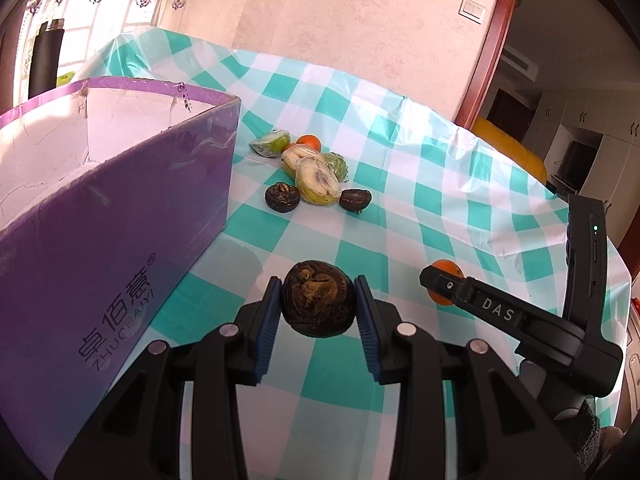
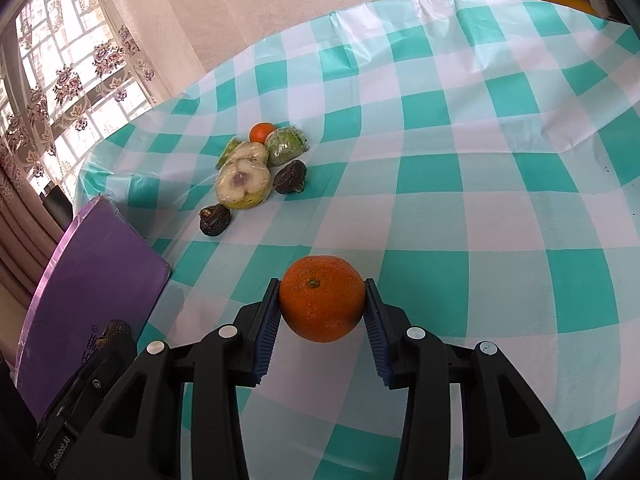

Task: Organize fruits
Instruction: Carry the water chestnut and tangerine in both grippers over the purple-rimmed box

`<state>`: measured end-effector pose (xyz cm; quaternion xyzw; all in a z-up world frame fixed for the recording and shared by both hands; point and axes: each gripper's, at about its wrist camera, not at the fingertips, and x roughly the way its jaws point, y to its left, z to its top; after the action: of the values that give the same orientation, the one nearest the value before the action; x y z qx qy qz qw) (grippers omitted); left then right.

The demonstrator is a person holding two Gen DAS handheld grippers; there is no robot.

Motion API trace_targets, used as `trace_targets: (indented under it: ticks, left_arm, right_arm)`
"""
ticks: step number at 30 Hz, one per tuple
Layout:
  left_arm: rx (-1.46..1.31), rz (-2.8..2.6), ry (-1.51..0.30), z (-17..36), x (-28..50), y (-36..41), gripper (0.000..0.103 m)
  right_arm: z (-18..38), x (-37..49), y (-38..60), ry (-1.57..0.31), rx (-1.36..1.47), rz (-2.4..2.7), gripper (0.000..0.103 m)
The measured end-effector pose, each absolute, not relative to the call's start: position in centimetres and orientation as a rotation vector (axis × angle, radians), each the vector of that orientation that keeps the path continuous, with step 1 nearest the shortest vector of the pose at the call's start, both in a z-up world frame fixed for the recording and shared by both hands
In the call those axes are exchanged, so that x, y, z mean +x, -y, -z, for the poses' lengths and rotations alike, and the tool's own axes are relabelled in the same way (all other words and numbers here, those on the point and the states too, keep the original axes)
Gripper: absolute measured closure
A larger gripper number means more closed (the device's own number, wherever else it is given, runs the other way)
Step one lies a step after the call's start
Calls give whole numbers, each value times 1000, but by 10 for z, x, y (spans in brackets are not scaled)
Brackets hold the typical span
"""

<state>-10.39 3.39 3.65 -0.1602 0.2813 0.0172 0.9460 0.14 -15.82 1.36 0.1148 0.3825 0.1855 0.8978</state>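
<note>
Fruits ride in both tongs: the left gripper [image 1: 319, 306] clamps a dark wrinkled fruit [image 1: 319, 303], the right gripper [image 2: 322, 306] an orange [image 2: 322, 298]. Round skins may roll off the pads. The purple box [image 1: 120, 208] stands left; its wall could snag them.

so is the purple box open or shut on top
Open. The purple box has no lid over it, and the left wrist view looks past its rim onto white inner walls. Its floor is hidden, so contents cannot be told.
</note>
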Motion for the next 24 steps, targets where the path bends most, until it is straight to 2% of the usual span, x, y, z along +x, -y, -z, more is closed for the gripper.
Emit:
trace_targets:
  ticks: [5, 14, 24]
  left_arm:
    - [-337, -50, -510, -54, -128, -48, 66]
    - [-287, -115, -289, -123, -188, -80, 66]
    - [-438, -281, -284, -156, -224, -158, 66]
  right_arm:
    - [-15, -12, 151, -789, 276, -444, 63]
    - [-25, -33, 114, -782, 311, -591, 63]
    - [-70, -50, 69, -728, 318, -745, 62]
